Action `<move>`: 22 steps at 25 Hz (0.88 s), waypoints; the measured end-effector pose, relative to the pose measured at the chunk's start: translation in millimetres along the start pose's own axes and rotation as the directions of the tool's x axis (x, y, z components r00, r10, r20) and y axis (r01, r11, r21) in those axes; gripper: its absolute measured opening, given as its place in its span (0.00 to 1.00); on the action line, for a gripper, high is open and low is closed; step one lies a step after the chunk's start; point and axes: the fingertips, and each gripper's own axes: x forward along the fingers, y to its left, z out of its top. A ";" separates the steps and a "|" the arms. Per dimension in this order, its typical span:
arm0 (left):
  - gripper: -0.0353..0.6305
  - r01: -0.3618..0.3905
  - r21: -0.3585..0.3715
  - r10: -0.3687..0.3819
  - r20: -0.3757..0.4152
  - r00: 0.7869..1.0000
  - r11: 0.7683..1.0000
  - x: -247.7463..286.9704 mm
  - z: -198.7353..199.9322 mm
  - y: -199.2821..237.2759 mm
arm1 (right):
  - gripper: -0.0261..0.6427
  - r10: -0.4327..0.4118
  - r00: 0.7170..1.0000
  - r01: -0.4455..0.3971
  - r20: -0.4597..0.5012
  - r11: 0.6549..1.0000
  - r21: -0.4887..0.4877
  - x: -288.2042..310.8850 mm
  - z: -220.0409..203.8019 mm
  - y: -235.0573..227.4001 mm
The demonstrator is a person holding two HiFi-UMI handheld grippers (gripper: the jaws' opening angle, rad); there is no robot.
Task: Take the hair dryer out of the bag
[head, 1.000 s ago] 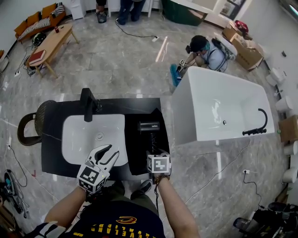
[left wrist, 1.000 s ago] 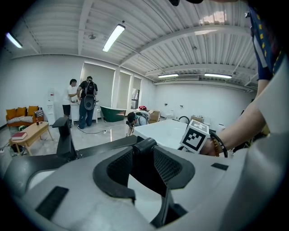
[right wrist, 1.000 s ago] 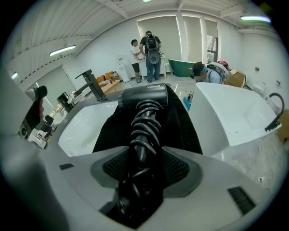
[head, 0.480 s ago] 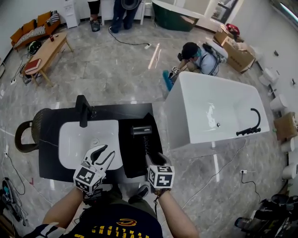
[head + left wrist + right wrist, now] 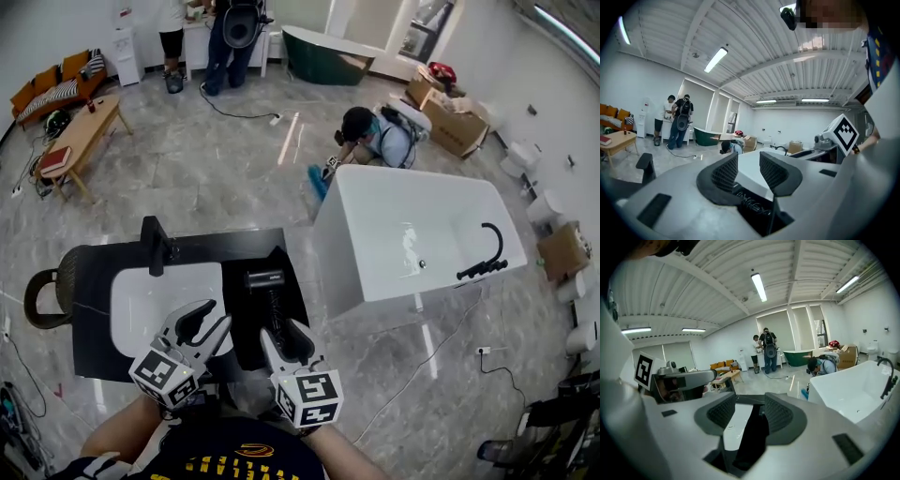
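The black hair dryer (image 5: 265,279) lies on a flat black bag (image 5: 246,330) at the right end of the black vanity counter (image 5: 97,272). Its handle and coiled cord (image 5: 276,307) point toward me. My right gripper (image 5: 286,339) is open and empty, just short of the cord's near end. My left gripper (image 5: 202,323) is open and empty over the white sink's (image 5: 155,302) front edge. In the left gripper view the open left gripper (image 5: 749,171) frames the coiled cord (image 5: 750,204). In the right gripper view the open right gripper (image 5: 750,413) frames the sink and the bag (image 5: 752,437).
A black faucet (image 5: 154,246) stands behind the sink. A white bathtub (image 5: 412,230) is close on the counter's right, with a person crouching (image 5: 375,133) behind it. A dark basket (image 5: 42,286) is at the counter's left. Other people stand at the far wall.
Both grippers have drawn back toward me. The right gripper has moved away from the dryer's handle end, and the dryer stays on the bag. The head view has tilted up.
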 end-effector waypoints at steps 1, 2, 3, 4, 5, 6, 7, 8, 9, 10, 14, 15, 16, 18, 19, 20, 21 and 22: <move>0.27 0.017 -0.012 -0.016 0.017 1.000 1.000 -1.5 6.7 -10.2 | 0.33 0.003 1.000 -0.003 0.022 1.000 -0.003 -6.1 6.3 4.7; 0.27 0.030 -0.027 -0.029 0.034 0.999 0.999 -3.5 12.5 -19.7 | 0.33 0.008 0.999 -0.008 0.042 1.000 -0.007 -12.2 12.1 9.7; 0.27 0.042 -0.039 -0.040 0.049 0.998 0.998 -5.7 18.5 -28.6 | 0.33 0.014 0.998 -0.014 0.061 1.000 -0.011 -18.3 17.3 14.9; 0.27 0.052 -0.048 -0.049 0.063 0.997 0.997 -7.9 24.4 -37.1 | 0.31 0.021 0.997 -0.020 0.080 1.000 -0.014 -24.2 22.1 19.7; 0.27 0.061 -0.055 -0.057 0.079 0.995 0.997 -9.7 29.9 -44.5 | 0.28 0.027 0.995 -0.026 0.098 1.000 -0.015 -29.2 26.9 23.9; 0.27 0.069 -0.062 -0.063 0.095 0.993 0.996 -10.8 34.9 -50.5 | 0.26 0.032 0.993 -0.031 0.117 0.999 -0.016 -33.0 32.1 27.0; 0.27 0.074 -0.070 -0.066 0.111 0.992 0.995 -11.4 39.2 -55.3 | 0.24 0.035 0.990 -0.033 0.133 0.999 -0.017 -35.4 37.2 29.1; 0.27 0.076 -0.080 -0.066 0.125 0.990 0.994 -11.8 42.0 -59.3 | 0.21 0.036 0.988 -0.033 0.147 0.999 -0.018 -37.0 41.0 29.9; 0.27 0.078 -0.089 -0.065 0.133 0.989 0.993 -12.2 42.1 -62.9 | 0.17 0.035 0.987 -0.032 0.156 0.999 -0.018 -37.9 42.7 29.8; 0.27 0.078 -0.097 -0.065 0.133 0.989 0.992 -12.5 39.7 -65.9 | 0.12 0.033 0.987 -0.031 0.160 0.999 -0.016 -38.4 42.2 29.1; 0.27 0.070 -0.128 -0.057 0.098 0.994 0.989 -12.4 27.3 -64.9 | 0.06 0.031 0.989 -0.030 0.147 1.000 -0.006 -36.9 34.4 24.7; 0.25 0.064 -0.140 -0.051 0.093 0.994 0.988 -12.6 26.5 -62.4 | 0.05 0.032 0.989 -0.031 0.143 1.000 -0.004 -36.1 33.4 24.4; 0.20 0.060 -0.153 -0.046 0.089 0.995 0.986 -13.3 26.0 -60.2 | 0.05 0.034 0.990 -0.034 0.139 0.999 -0.001 -35.3 32.5 25.0; 0.09 0.058 -0.173 -0.044 0.081 0.996 0.983 -16.3 24.0 -58.6 | 0.05 0.042 0.990 -0.043 0.134 0.999 0.003 -34.3 29.9 29.3; 0.07 0.061 -0.178 -0.047 0.079 0.996 0.982 -17.9 22.9 -59.1 | 0.05 0.046 0.990 -0.047 0.133 0.999 0.001 -34.3 28.5 31.8; 0.06 0.064 -0.178 -0.051 0.077 0.996 0.982 -18.8 22.2 -59.8 | 0.05 0.048 0.990 -0.047 0.132 0.999 -0.004 -34.2 27.4 33.8; 0.06 0.068 -0.175 -0.055 0.077 0.996 0.982 -19.1 21.7 -60.4 | 0.05 0.047 0.990 -0.046 0.131 0.999 -0.012 -34.0 26.4 35.1; 0.06 0.070 -0.170 -0.058 0.075 0.995 0.983 -19.0 21.4 -60.7 | 0.05 0.046 0.991 -0.044 0.129 0.999 -0.021 -33.5 25.6 35.9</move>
